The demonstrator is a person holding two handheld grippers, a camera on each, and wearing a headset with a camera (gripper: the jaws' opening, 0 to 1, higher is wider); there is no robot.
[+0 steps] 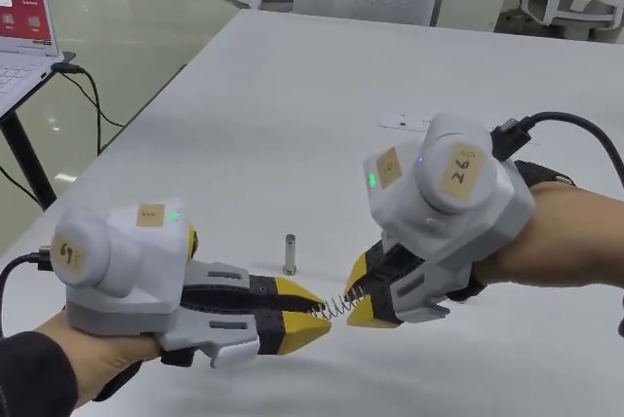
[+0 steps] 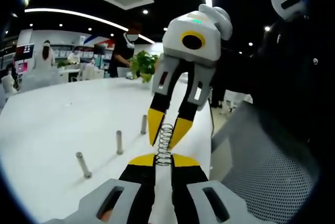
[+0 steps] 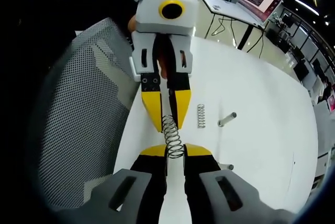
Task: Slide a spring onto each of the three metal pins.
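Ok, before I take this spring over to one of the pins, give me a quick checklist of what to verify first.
1. Thin coiled metal spring gripped at both ends, by the left gripper and the right gripper: ok.
2. Three short grey metal pins standing and bare: ok.
3. Spring lined up over a pin: not ok, it lies level between the grippers, beside the pins.
4. One end free for threading: not ok, both ends are clamped.
5. Spare spring lying on the white table: ok.
6. Held spring unbent: cannot tell.
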